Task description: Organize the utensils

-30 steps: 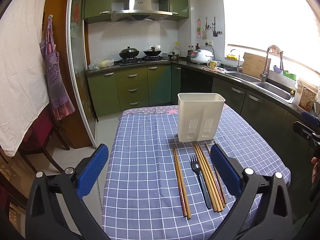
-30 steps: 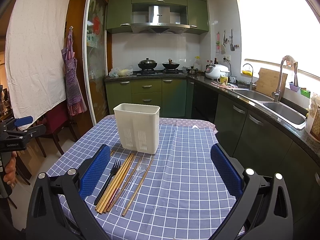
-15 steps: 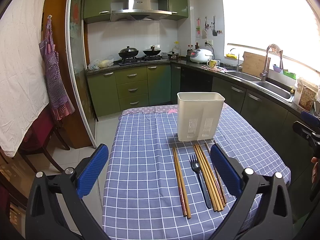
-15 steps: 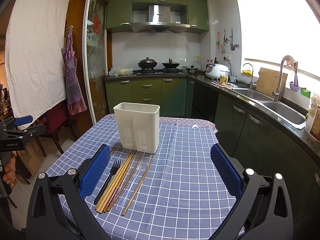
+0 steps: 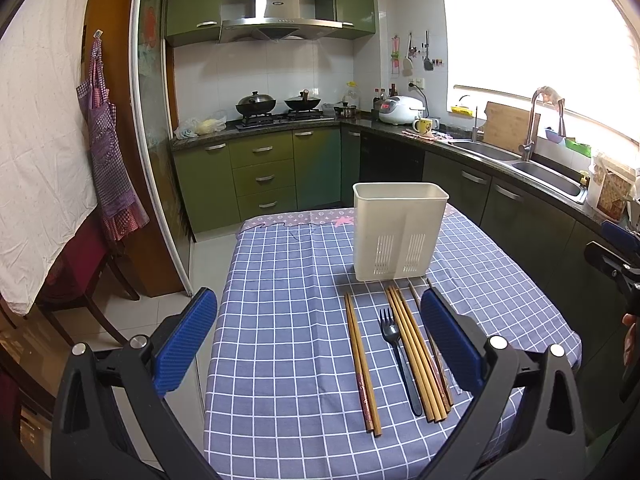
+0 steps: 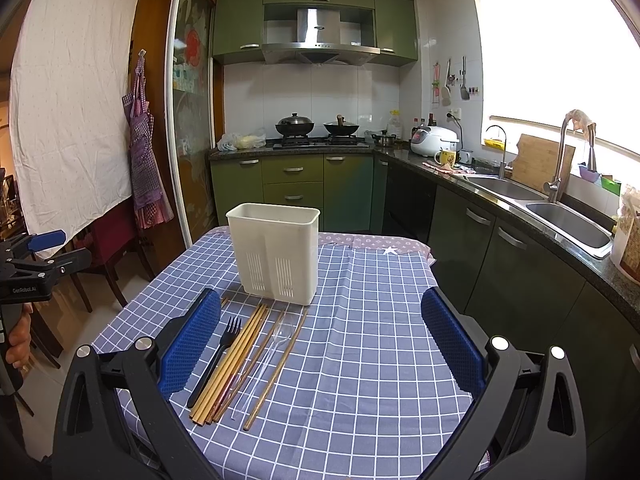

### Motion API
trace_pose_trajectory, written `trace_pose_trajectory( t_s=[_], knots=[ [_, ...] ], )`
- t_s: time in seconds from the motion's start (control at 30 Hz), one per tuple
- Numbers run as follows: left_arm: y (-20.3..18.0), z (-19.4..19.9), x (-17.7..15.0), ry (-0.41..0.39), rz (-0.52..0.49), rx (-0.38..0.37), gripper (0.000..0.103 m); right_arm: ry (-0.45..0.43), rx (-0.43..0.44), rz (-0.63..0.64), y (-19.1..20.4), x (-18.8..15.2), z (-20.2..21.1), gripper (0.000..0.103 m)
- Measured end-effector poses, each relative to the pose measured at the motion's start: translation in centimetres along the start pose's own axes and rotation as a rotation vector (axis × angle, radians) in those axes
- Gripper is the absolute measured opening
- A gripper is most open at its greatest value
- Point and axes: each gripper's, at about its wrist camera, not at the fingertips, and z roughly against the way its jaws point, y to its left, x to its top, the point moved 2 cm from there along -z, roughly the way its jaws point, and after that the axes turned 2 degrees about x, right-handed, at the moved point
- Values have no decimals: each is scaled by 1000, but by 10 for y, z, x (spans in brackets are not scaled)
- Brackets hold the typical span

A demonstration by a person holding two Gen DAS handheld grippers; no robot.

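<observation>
Checked tablecloth (image 5: 280, 340), cream holder (image 5: 398, 232) upright, utensils flat beside it, both tools (image 5: 320, 344) (image 6: 320, 344) apart w/ nothing held

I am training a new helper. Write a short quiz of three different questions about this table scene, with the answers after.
1. True or false: the white holder already has utensils in it.
2. What lies directly between the separate pair of chopsticks and the bundle of chopsticks?
A) a knife
B) the black fork
C) a cup
3. Fill in: the left gripper and right gripper both have their jaws ____.

Key
1. False: no utensils stick out of it, and they lie on the checked cloth in front of it.
2. B
3. open, holding nothing
</observation>
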Motion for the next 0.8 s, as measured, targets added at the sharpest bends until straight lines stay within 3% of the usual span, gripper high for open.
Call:
trace_pose_trajectory(
  t_s=[0.8],
  knots=[
    [-1,-4,-4,6,-4,0,97,10,-4,-1,-1,-1,-4,99]
  ],
)
